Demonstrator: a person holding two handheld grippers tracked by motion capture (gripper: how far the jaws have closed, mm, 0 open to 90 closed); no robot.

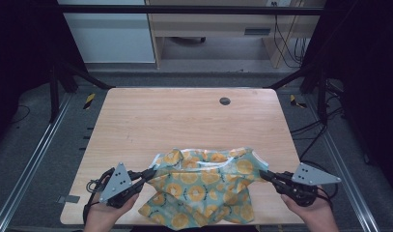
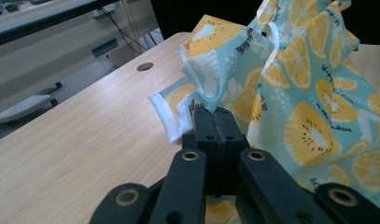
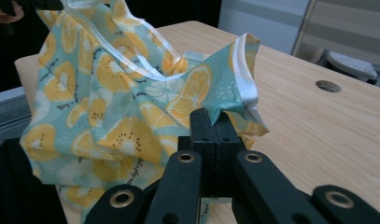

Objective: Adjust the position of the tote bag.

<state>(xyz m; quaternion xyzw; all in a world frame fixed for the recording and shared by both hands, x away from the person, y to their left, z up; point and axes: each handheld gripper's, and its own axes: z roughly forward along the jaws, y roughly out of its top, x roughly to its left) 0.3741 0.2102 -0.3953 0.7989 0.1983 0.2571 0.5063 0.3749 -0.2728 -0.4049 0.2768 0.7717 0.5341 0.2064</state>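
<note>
You hold the lemon-print garment (image 1: 203, 186) bunched at the near edge of the wooden table (image 1: 150, 121), left gripper (image 1: 149, 173) and right gripper (image 1: 264, 176) each clamped on an edge. Next, draw them apart to spread it flat.

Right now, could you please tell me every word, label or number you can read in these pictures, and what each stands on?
"pla": start of a dark script word on the lemon-print cloth, cut off by a fold, in the left gripper view.
Other script words scattered over the cloth: too small and blurred to read.
Label on the wooden cabinet behind the table: too small to read.
</note>
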